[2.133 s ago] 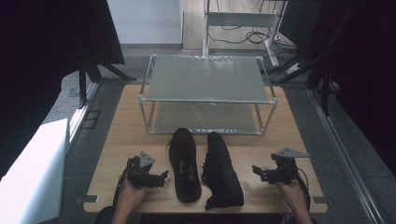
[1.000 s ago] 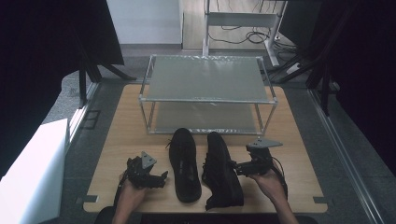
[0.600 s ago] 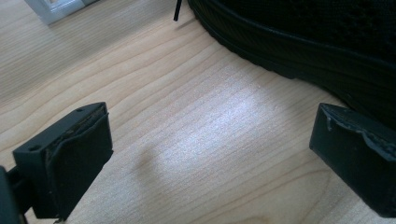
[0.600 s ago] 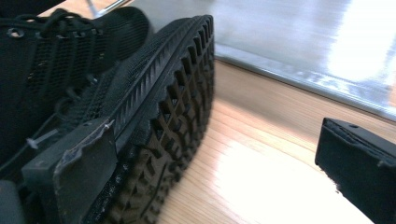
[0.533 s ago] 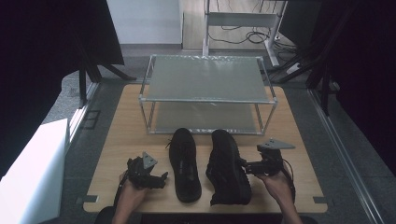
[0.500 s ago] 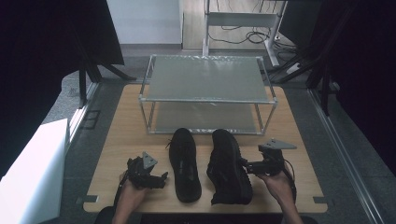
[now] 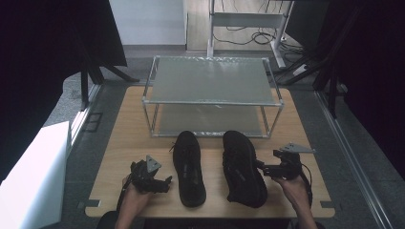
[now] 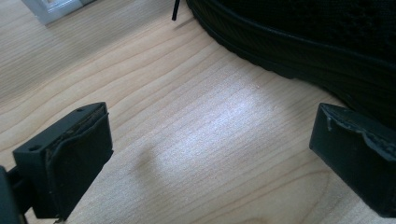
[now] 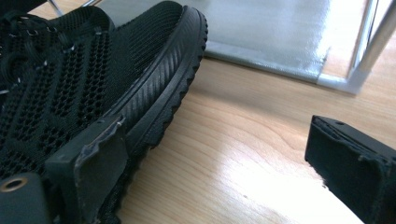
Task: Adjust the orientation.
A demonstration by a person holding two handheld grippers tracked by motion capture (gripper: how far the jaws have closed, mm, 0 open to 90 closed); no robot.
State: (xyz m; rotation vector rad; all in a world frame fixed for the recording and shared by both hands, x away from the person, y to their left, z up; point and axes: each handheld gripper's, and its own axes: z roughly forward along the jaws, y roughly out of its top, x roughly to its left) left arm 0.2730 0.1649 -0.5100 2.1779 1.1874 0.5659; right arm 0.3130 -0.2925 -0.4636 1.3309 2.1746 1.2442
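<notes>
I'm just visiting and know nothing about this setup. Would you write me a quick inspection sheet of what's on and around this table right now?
Surface: wooden table, light grain, bare between the things on it.
Job's things: left shoe and right shoe, both black, side by side, toes toward a two-level metal rack with nothing on its shelves.
Clutter: nothing seen.
Grippers: left gripper open beside the left shoe; right gripper open at the right shoe's outer side, one jaw at its sole.
Cables: a cable trails from the right gripper; more wires on the floor behind.
Surroundings: white box at left, dark curtains.
</notes>
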